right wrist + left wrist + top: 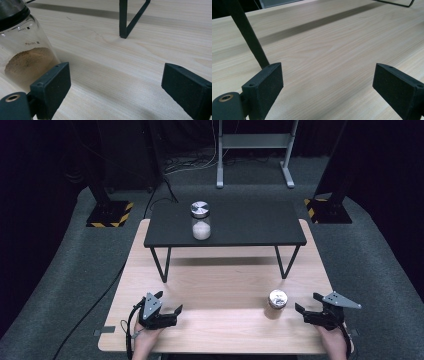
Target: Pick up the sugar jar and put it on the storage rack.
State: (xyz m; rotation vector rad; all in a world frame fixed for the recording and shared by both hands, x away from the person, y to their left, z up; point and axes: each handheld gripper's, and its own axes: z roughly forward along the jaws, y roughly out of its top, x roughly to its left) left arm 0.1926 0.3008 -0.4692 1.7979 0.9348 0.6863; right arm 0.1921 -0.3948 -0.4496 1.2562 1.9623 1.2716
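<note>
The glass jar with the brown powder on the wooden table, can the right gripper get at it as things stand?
Probably yes. The glass jar of brown powder stands just beside the right gripper, whose jaws are open and empty. Nothing lies on the light wooden table between them.

- Two lidded glass jars are counted: one with white powder [201,220] on the black shelf, one with brown powder [277,300] on the wooden table.
- Two hand-held grippers are counted: the left gripper [169,303] and the right gripper [306,303].
- One black shelf [250,224] is counted.
- One wooden table [220,290] is counted.
</note>
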